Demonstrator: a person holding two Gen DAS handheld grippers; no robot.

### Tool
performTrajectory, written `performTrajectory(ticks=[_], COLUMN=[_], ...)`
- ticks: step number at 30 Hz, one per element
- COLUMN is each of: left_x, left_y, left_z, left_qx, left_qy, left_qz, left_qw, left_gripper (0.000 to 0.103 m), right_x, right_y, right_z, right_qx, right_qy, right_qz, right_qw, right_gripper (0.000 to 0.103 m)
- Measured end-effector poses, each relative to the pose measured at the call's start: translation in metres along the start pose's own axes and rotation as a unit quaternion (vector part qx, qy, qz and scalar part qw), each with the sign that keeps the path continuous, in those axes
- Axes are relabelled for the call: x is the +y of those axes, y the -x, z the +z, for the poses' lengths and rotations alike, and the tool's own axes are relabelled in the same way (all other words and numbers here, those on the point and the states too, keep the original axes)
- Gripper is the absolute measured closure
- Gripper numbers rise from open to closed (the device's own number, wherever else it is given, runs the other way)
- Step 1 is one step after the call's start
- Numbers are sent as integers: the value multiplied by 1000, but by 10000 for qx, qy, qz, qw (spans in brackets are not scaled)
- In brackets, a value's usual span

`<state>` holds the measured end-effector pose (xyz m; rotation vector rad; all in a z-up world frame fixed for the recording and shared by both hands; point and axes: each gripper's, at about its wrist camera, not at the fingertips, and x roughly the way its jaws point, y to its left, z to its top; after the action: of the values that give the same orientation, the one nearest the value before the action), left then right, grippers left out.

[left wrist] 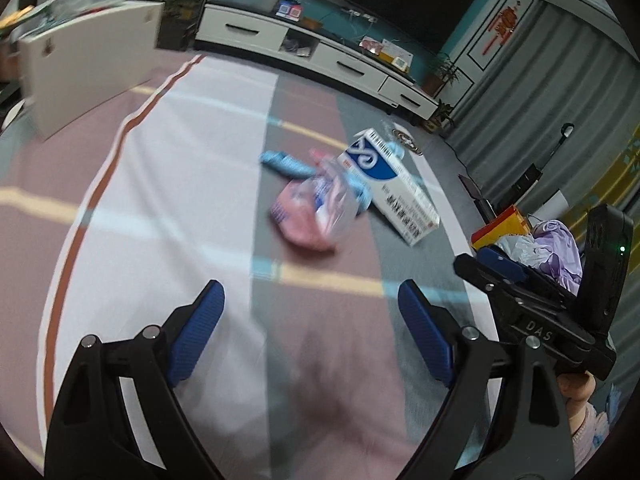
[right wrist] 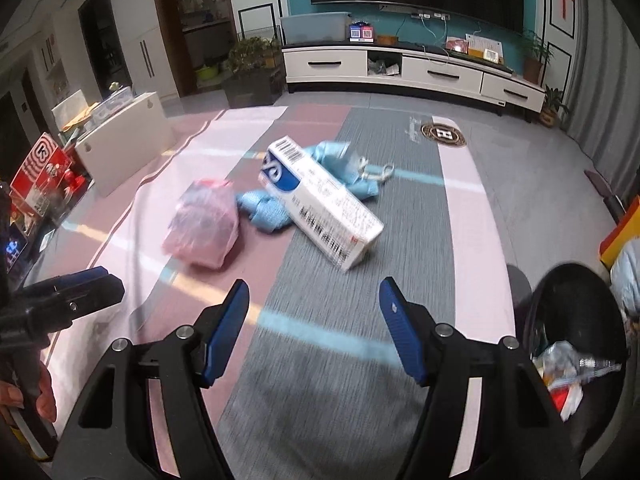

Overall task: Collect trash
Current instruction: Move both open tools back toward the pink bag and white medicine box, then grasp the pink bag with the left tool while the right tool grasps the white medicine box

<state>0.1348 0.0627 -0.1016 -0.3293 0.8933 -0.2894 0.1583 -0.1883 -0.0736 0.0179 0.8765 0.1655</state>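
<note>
On the striped floor mat lie a white and blue carton [left wrist: 390, 184] [right wrist: 320, 200], a pink plastic packet [left wrist: 310, 214] [right wrist: 204, 226] and crumpled light blue masks [left wrist: 286, 164] [right wrist: 264, 208], all close together. My left gripper [left wrist: 312, 304] hovers open over the mat, short of the packet, with nothing between its blue pads. My right gripper [right wrist: 314, 304] is open too, empty, just short of the carton's near end. A black bin [right wrist: 576, 344] with wrappers inside stands at the right of the right wrist view. The right gripper's body [left wrist: 560, 300] shows in the left wrist view.
A white TV cabinet [right wrist: 400, 66] with potted plants [right wrist: 252, 60] runs along the far wall. A white folding board [right wrist: 124, 140] and red boxes [right wrist: 44, 176] stand at the left. A yellow and red bag [left wrist: 504, 224] holding purple cloth sits at the right. A round floor emblem [right wrist: 444, 134] lies beyond the trash.
</note>
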Motion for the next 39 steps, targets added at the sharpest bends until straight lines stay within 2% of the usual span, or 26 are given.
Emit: performTrajectory(ticks=[6,11,14,16,17,18,19,21,23,25,26,33,39], left_x=[-8,-9,-10,-9,-8,-6,-4,-3,-1,-1,-1,-5,-10], left_y=[-37,-61,-70,-74,-75,-77,-77,-75,-73,-70,-69,-43,-21], left_z=[26,38,43,44,44,44,43,42,41,39,38,30,20], left_qx=[60,141,132,131,151,195,186,144,133,132,125,-32,-69], left_qy=[6,90,92,106,108,128,180,208,230,224,223,188,110], left_qz=[-77,-133,-22,30,71,82,28,3,-51,-92,-111,-224,-265], left_qw=[10000,9998,9999,9999,9998,9997,9997,9997,9996,9996,9996,9996,9996], left_gripper=[14,14,15,25,38,41,41,44,49,52,53,60,61], right_x=[-16,-23,-21,-19,-19,-19,-18,-16,-13,-10,-8,4,5], right_y=[-38,-67,-79,-84,-86,-88,-89,-89,-87,-83,-81,-43,-8], right_z=[24,38,39,40,40,40,40,39,38,36,34,20,0], right_qx=[5,116,201,244,264,283,308,303,327,311,288,-78,-176], right_qy=[31,122,235,297,311,319,327,361,368,403,419,334,87], right_qz=[-142,-11,0,30,28,35,71,104,219,265,272,500,724], right_qw=[9999,9999,9995,9993,9992,9991,9990,9988,9985,9984,9983,9982,9972], right_gripper=[36,36,36,36,36,36,37,50,69,81,83,83,83])
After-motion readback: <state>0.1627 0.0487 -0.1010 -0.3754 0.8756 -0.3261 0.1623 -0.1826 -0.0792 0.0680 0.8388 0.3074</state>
